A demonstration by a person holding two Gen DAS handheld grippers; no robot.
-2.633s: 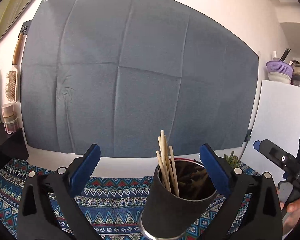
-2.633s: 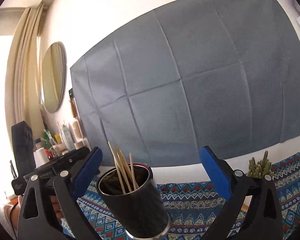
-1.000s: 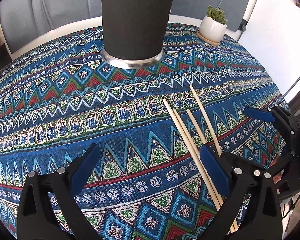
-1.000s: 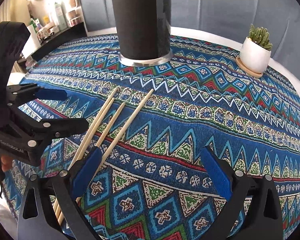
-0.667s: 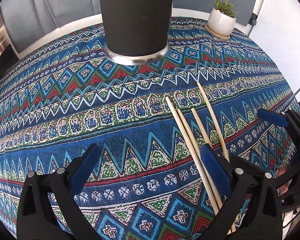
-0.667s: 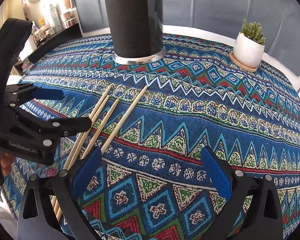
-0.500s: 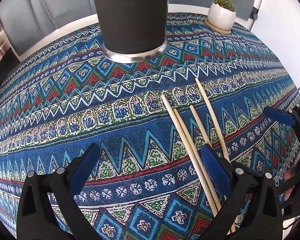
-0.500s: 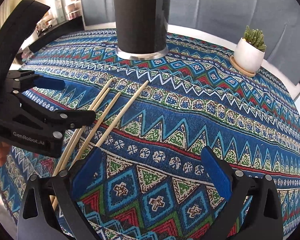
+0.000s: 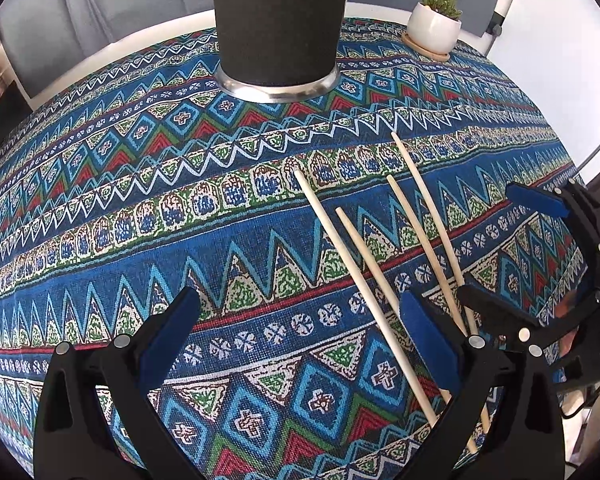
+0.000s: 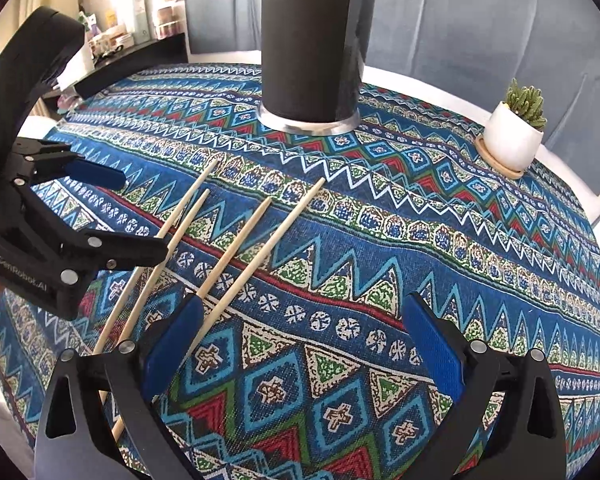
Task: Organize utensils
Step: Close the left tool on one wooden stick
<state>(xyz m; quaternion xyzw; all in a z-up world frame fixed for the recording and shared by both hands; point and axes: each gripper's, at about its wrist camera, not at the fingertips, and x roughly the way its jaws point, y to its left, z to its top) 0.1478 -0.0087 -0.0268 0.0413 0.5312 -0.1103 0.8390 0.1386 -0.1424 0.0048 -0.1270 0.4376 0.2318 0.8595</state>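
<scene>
Patterned tablecloth (image 10: 380, 248); both tools, left tool (image 9: 300, 336) marked "GenRobot.AI" and right tool (image 10: 304, 336), gape empty.

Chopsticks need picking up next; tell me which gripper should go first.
Either is close, but probably the right gripper: its open fingers already sit over the nearest of the four chopsticks. The left gripper is also open, sticks passing under one finger.

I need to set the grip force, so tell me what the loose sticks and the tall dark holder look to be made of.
Chopsticks: pale, matte, probably bare wood or bamboo; the even tan color and lack of shine suggest it. Four lie loose on the tablecloth. Holder: matte black wall, possibly a coating or sleeve, above a shiny silver base ring that looks like polished metal.
</scene>
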